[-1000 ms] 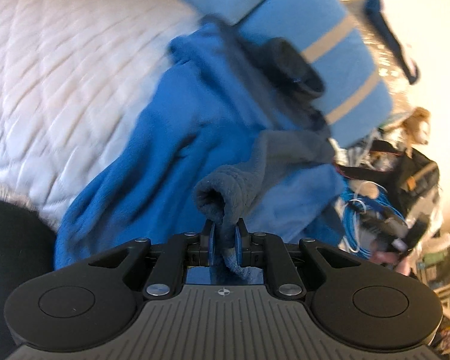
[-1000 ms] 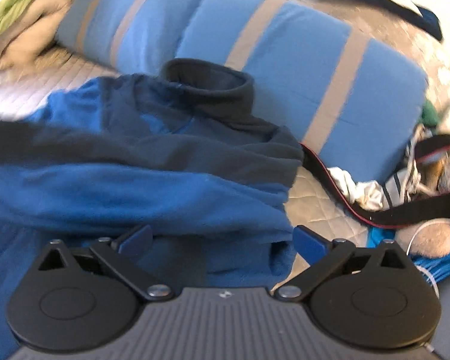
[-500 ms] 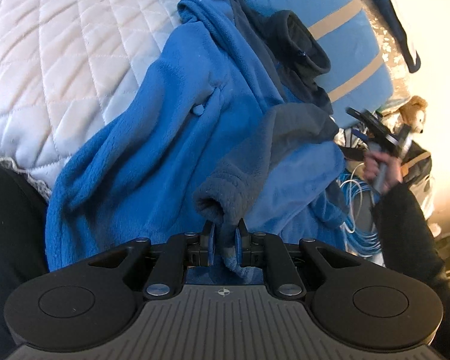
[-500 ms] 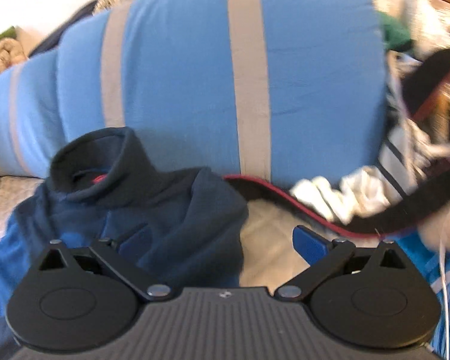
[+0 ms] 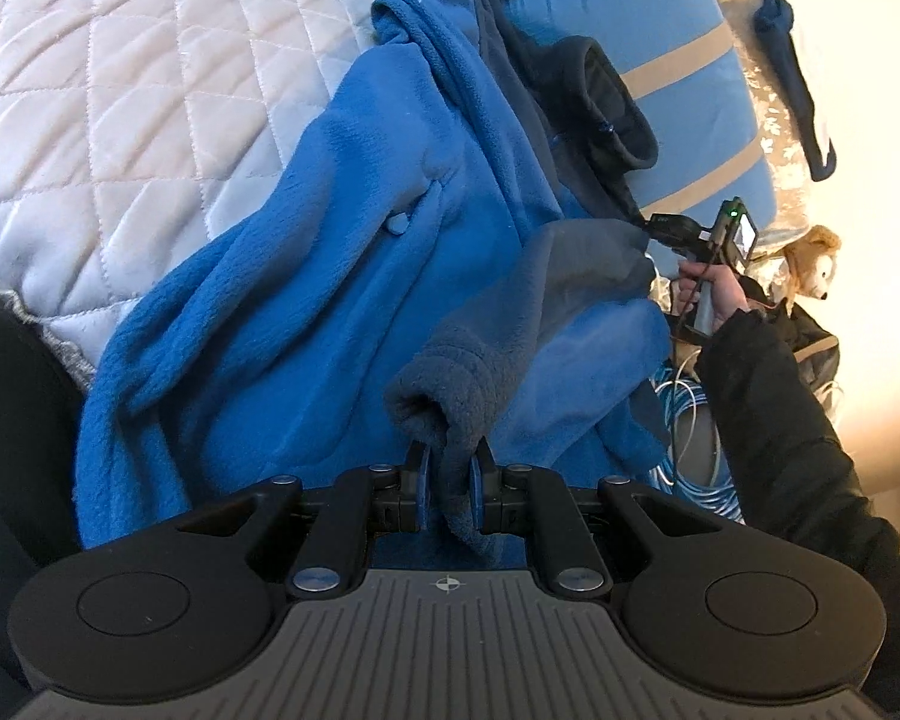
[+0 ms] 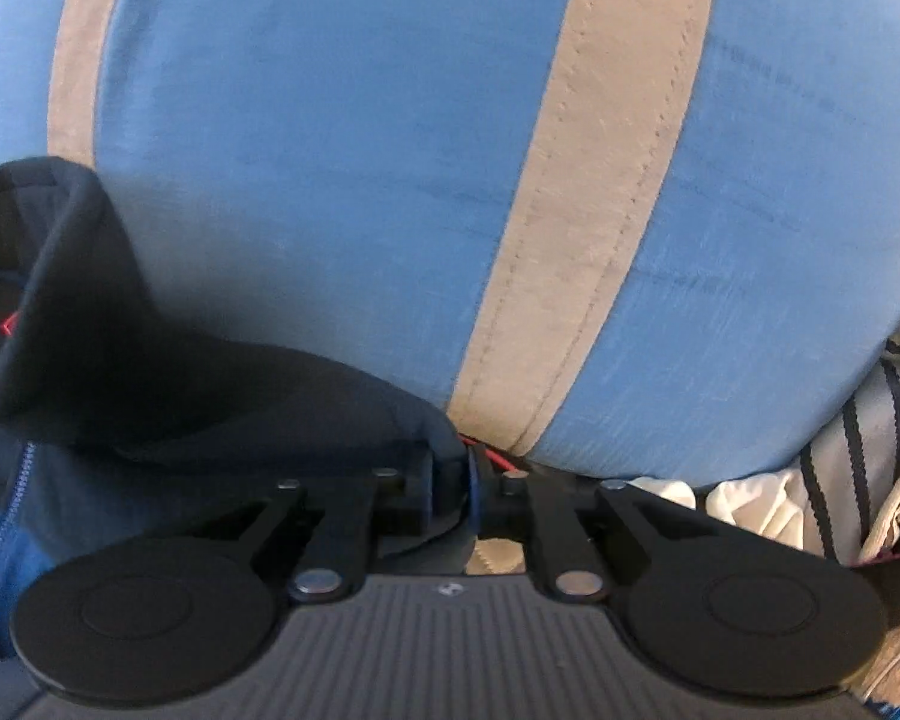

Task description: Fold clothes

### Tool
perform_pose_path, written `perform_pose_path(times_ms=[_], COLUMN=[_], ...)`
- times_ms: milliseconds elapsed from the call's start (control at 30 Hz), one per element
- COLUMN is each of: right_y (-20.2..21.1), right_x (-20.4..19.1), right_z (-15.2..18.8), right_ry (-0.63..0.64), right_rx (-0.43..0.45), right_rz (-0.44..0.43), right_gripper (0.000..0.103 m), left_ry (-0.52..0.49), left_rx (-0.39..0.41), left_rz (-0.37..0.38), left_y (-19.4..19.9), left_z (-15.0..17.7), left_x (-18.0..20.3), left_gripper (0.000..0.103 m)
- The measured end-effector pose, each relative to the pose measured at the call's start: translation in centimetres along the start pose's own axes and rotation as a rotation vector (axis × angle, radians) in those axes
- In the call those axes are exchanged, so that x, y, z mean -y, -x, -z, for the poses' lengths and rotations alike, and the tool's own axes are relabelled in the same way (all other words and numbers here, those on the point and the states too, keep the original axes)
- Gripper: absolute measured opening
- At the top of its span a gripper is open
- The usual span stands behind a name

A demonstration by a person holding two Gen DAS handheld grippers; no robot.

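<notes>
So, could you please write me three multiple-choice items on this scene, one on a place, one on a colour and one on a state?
1. Where does the fleece jacket lie?
A. on a white quilt
B. on a wooden floor
C. in a basket

2. What colour are the stripes on the blue pillow?
A. red
B. beige
C. green

3. What is in the left gripper?
A. nothing
B. a cable
C. a grey cuff

Answers:
1 A: the white quilt shows beside the jacket.
2 B: beige bands run across the pillow.
3 C: the fingers pinch the grey cuff.
</notes>
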State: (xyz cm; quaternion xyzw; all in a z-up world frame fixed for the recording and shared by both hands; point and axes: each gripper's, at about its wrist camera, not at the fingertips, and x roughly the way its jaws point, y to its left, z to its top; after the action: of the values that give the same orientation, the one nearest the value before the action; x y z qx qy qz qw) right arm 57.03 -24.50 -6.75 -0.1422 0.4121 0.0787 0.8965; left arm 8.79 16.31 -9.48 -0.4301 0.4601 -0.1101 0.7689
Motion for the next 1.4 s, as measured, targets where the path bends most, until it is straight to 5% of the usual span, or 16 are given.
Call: perform_pose_path(times_ms=[233, 300, 433, 733, 933, 1133, 1233, 1300, 1400], right_y=[-2.1, -2.7, -3.3, -2.9, -2.5, -1.8, -0.1, 1.8, 6.4], right_x=[3.5, 4.7, 6.1, 5.2, 5.4, 5.3, 5.8, 6.6, 6.8], right_z=[0.2, 0.5, 1.5, 2.1, 2.2, 2.3, 2.4, 2.8, 4.3], right_ry=[-0.123, -0.158, -0.185, -0.087, -0.082, -0.071, -0.099, -0.144, -0.140], right_rx=[-0.014, -0.021, -0.005, 0.021, 0.018, 0.015, 0.021, 0.013, 0.017], right_rz=[-0.123, -0.164, -0.223, -0.169, -0.150, -0.116, -0.141, -0.221, -0.293], right_gripper=[0.012, 0.029, 0.029, 0.030, 0.031, 0.034, 0.051, 0.093, 0.096], left_ry=[0.027, 0.044, 0.043, -0.055, -0.019, -0.043, -0.016, -0.001, 0.015], left_rx=[0.032, 0.057, 0.102, 0.185, 0.110, 0.102, 0.089, 0.081, 0.075], left_rz=[0.059, 0.078, 0.070, 0.029, -0.076, -0.099, -0.099, -0.095, -0.096], left_y=[0.9, 1.5, 2.3, 4.9, 2.4, 2.2, 1.9, 1.7, 1.4], left_z=[-1.2, -1.8, -3.4, -7.1, -7.2, -8.0, -8.3, -8.5, -8.7], left_x=[-0.1, -0.3, -0.2, 1.8, -0.8, -0.6, -1.5, -2.0, -2.4], left_gripper=[0.011, 0.011, 0.011, 0.011, 0.011, 0.011, 0.012, 0.012, 0.012])
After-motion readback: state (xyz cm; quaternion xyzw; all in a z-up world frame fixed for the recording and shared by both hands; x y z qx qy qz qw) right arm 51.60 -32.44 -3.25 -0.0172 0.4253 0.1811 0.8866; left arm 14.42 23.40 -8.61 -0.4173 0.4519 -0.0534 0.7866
